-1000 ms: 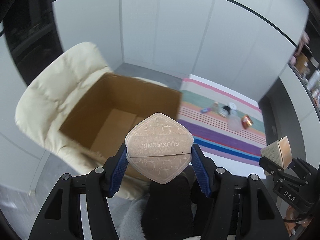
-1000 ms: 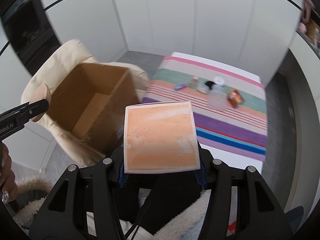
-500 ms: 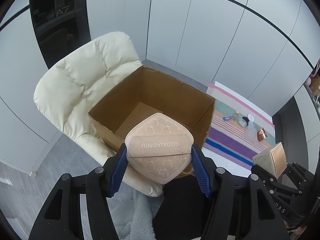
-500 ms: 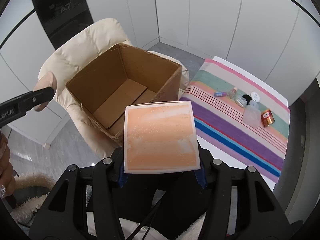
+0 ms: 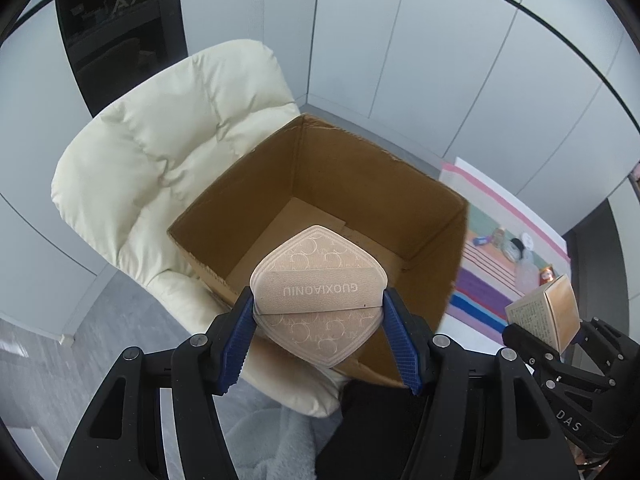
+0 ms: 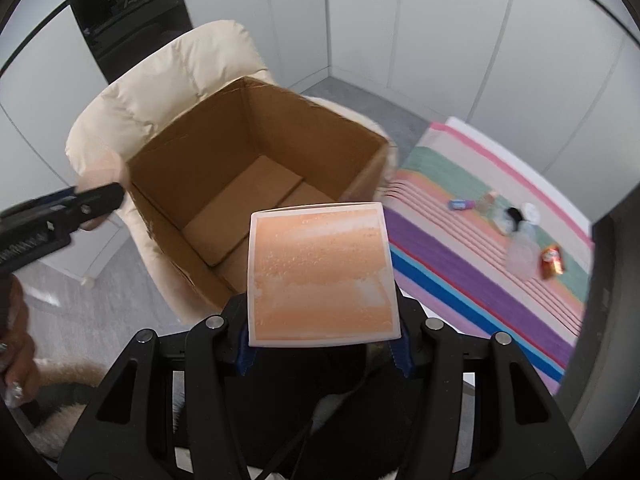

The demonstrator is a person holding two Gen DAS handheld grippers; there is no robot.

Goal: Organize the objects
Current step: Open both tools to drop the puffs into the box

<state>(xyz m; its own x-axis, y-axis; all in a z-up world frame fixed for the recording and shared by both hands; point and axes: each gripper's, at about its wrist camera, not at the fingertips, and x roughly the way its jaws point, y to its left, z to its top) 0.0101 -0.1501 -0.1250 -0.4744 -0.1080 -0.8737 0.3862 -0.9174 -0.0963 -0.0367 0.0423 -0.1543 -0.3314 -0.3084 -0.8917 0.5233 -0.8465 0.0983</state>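
Note:
My left gripper (image 5: 319,306) is shut on a beige diamond-shaped case (image 5: 318,294) printed with circles and lettering, held above the near rim of an open cardboard box (image 5: 434,188). My right gripper (image 6: 323,340) is shut on a square orange box with a white border (image 6: 322,274), hanging over the near right corner of the same cardboard box (image 6: 192,152), which shows only its bare bottom flaps. The orange box (image 5: 548,314) and right gripper also show at the right edge of the left wrist view. The left gripper's tip (image 6: 100,200) enters the right wrist view from the left.
The cardboard box sits on a cream padded armchair (image 5: 160,152). A striped cloth (image 6: 480,248) to the right carries several small items, among them a clear bottle (image 6: 520,256) and an orange packet (image 6: 552,260). White cabinet walls and grey floor (image 6: 92,312) surround the chair.
Both grippers have swung left and sunk toward the cardboard box, which now looms larger and more central. The striped cloth has slid to the right edge. Both grips are unchanged.

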